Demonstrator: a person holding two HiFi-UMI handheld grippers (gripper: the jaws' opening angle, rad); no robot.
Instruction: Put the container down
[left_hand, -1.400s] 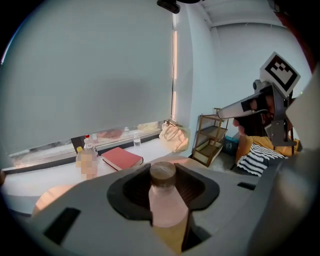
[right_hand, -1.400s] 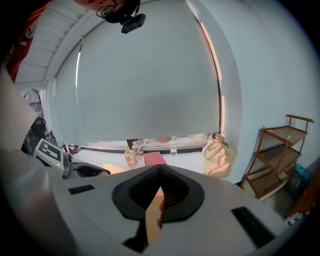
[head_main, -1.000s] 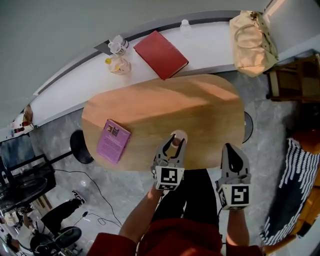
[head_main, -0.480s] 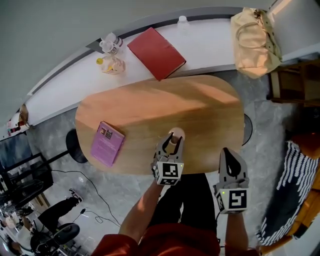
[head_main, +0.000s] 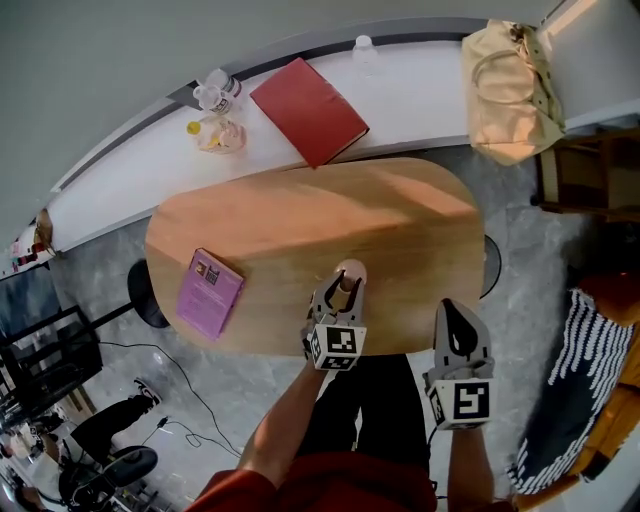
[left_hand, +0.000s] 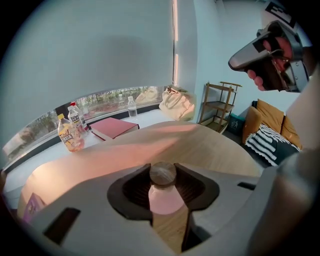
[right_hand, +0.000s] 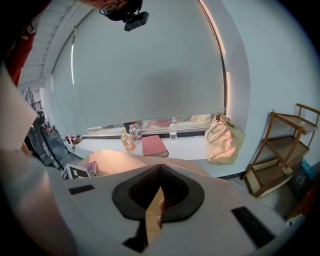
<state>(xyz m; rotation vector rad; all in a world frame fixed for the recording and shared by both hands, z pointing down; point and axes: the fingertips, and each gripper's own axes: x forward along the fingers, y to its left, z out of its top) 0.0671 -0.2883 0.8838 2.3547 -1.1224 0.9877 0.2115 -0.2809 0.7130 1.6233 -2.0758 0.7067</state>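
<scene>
The person's left forearm (head_main: 285, 425) reached forward from the body to the near edge of the table (head_main: 300, 215). It carried the left gripper (head_main: 340, 287) with its marker cube toward the person and its jaws pointing across the tabletop. The right hand held the right gripper (head_main: 451, 308) just off that same near edge, beside the left one, on the person's right. It pointed the same way but was not over the tabletop.

The left gripper's jaws were clamped on the container (left_hand: 162, 192), a small pale pink pot with a round brown lid (left_hand: 163, 173). The dark pads pressed on both its sides, and the lid showed level with the pad tips. From the head view the container lay over the table just inside the near edge, roughly midway along it. No view showed whether its base touched the wood, since the jaws hid it.

The right gripper's jaws were drawn together, tips meeting, with nothing between them.

On the table's left end lay a purple book (head_main: 208, 293), well apart from the container. Beyond the table's far side, a white ledge (head_main: 130, 175) bore a red book (head_main: 308, 97), bottles (head_main: 215, 110) and a cream bag (head_main: 510, 85).
</scene>
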